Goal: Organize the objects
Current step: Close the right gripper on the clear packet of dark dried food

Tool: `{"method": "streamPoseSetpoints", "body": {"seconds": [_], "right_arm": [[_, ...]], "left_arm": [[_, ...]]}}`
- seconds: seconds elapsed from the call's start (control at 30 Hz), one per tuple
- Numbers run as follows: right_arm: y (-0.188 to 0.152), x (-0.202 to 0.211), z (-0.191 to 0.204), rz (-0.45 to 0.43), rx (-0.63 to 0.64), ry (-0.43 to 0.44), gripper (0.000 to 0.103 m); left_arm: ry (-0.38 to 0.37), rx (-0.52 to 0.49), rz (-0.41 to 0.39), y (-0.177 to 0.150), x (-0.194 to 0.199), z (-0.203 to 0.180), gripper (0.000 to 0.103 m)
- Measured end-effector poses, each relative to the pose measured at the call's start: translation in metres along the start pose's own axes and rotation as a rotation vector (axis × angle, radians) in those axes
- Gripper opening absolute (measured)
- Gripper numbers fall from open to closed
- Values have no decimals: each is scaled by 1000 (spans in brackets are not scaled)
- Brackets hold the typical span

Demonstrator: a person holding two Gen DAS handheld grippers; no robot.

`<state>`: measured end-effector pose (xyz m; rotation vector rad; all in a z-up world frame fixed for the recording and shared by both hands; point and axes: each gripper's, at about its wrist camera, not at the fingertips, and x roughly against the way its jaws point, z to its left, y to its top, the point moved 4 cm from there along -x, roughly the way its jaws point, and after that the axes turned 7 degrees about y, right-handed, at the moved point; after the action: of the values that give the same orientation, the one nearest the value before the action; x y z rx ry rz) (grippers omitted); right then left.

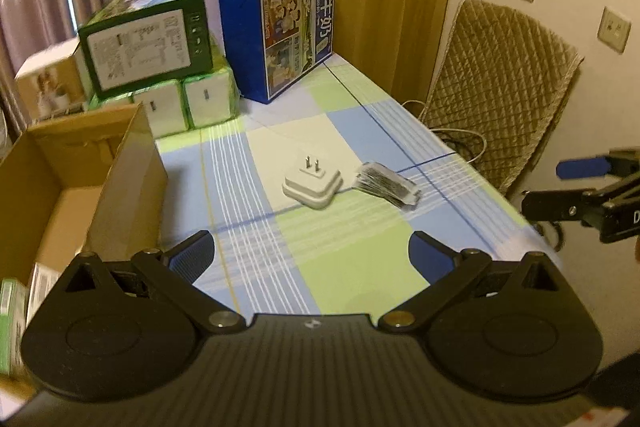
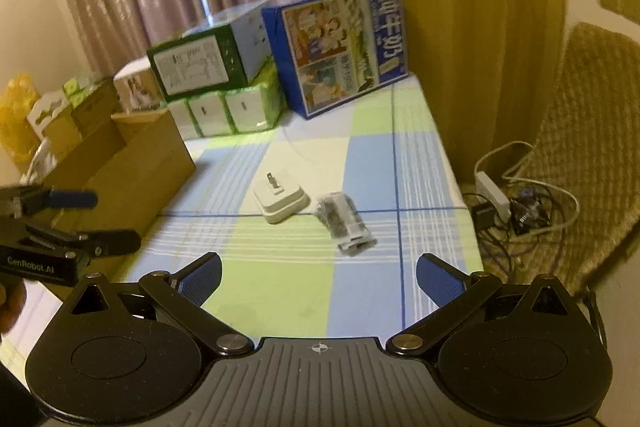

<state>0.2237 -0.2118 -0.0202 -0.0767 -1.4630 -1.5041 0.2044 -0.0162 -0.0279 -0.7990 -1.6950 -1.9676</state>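
Note:
A white plug adapter lies prongs-up on the checked tablecloth, mid-table. Just right of it rests a small clear packet with dark contents. An open cardboard box stands at the table's left side. My left gripper hovers open over the near part of the table, short of both items, nothing between its blue pads. My right gripper is open too, empty, and equally short of them. Each gripper shows at the edge of the other's view.
At the back stand a blue milk carton box, a green box on tissue packs, and a small white box. A quilted chair and a tangle of cables lie beyond the table's right edge.

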Motion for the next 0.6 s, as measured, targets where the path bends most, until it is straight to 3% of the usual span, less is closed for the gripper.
{"method": "streamPoseSetpoints", "body": {"seconds": [0.27, 0.4, 0.6], "right_arm": [[0, -74, -30, 45, 90, 56, 100], [-1, -107, -42, 60, 111, 63, 91], [1, -152, -51, 106, 167, 72, 81]], "left_arm": [[23, -51, -1, 6, -65, -6, 101], [31, -83, 15, 6, -94, -9, 101], [36, -47, 43, 5, -123, -3, 101]]}}
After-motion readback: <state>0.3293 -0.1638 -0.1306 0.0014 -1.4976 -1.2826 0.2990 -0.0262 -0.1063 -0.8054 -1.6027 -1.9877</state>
